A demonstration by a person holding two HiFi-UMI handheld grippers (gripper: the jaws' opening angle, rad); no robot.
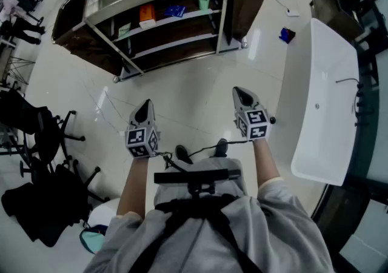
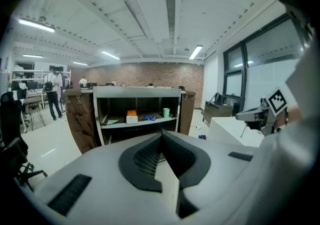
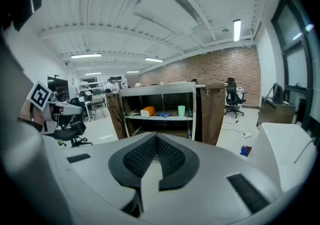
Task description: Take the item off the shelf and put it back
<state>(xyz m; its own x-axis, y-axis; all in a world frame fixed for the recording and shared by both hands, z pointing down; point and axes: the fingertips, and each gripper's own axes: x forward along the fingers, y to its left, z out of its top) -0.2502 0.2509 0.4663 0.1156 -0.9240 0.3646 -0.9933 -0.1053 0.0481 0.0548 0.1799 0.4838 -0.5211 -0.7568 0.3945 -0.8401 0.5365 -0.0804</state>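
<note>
Left tool and right tool both pinched closed, empty. Grey metal shelf well ahead; flat blue item on it too small to identify.

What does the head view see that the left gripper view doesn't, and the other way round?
Only the head view shows the person's shoes and the black straps on their grey top. Only the left gripper view shows the ceiling lights, the brick wall and a person standing far off. Both show the shelf with its orange box and green cup, and the shut left gripper.
</note>
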